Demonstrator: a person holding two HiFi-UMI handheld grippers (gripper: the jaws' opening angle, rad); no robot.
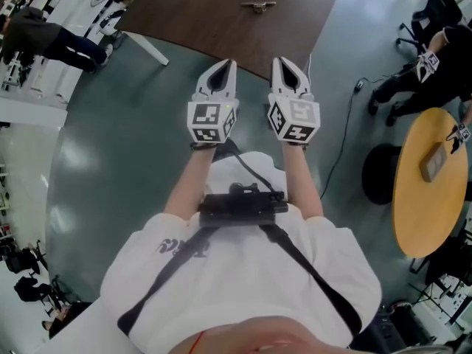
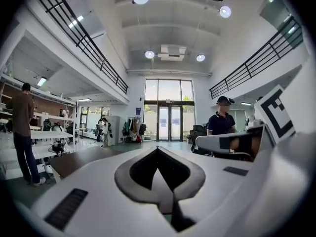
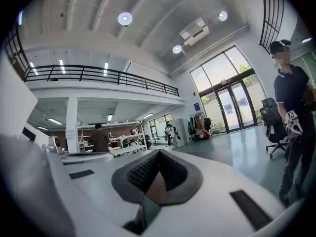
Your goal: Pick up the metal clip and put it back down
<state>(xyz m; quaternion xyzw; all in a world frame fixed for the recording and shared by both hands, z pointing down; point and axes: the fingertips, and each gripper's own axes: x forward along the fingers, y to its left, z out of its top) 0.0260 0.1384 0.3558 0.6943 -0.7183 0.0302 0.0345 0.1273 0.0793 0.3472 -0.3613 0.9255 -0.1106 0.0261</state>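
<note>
The metal clip (image 1: 258, 6) lies flat on the dark brown counter (image 1: 221, 28), near its far edge as the head view shows it, with nothing touching it. It is well apart from both grippers.

The person holds the left gripper (image 1: 229, 65) and the right gripper (image 1: 278, 62) side by side in front of the chest, close to each other and pointing level toward the counter. In the head view their tips overlap the counter's near edge, while their bodies hang over the grey-green floor (image 1: 118, 161).

The left gripper's jaws are closed tip to tip with nothing between them; its own view looks across the hall to glass doors, with the right gripper just beside it. The right gripper's jaws are likewise pressed together and empty.

A black cable (image 1: 343, 135) trails on the floor to the right. Further right stands a round yellow table (image 1: 420, 220) with a small block (image 1: 434, 161) on it, and a person in black (image 1: 435, 72) sits beside it. Another person (image 1: 51, 39) stands by white benches at the upper left.
</note>
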